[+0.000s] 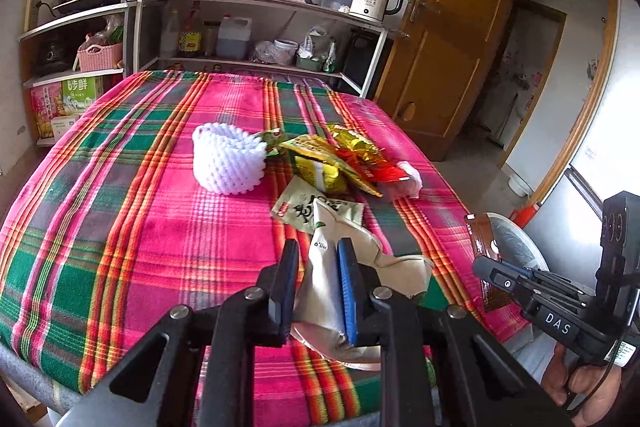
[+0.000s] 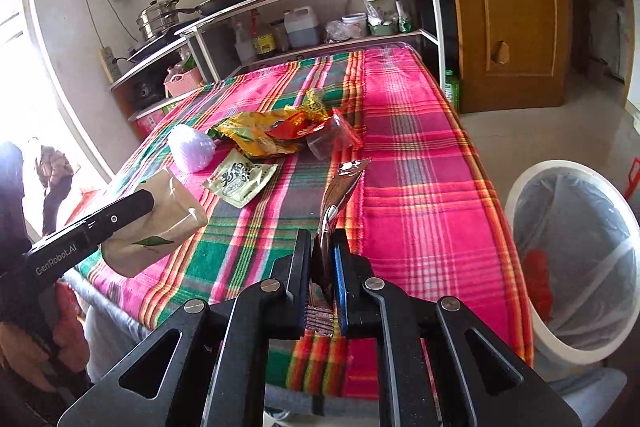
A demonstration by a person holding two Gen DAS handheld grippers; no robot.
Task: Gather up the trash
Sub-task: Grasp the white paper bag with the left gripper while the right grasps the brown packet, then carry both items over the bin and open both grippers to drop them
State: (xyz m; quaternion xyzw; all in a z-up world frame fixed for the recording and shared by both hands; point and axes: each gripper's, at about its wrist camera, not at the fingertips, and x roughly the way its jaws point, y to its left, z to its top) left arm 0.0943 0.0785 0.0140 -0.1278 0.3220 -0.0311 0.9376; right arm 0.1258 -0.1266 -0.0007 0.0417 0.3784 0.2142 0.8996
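My left gripper [image 1: 318, 251] is shut on a beige paper pouch [image 1: 360, 251], held above the near edge of the plaid-covered table [image 1: 140, 187]; the pouch also shows in the right wrist view [image 2: 168, 223]. My right gripper [image 2: 323, 241] is shut on a brown foil wrapper [image 2: 344, 187], held over the table's right side; the wrapper also shows in the left wrist view [image 1: 482, 243]. On the table lie a white foam fruit net [image 1: 228, 159], a green sachet [image 1: 308, 207], yellow wrappers [image 1: 320, 167] and a red wrapper [image 1: 384, 171].
A white trash bin with a clear liner [image 2: 576, 259] stands on the floor right of the table, with something red inside. A shelf unit [image 1: 256, 27] with cookware and bottles stands behind the table. A wooden door [image 1: 448, 27] is at the back right.
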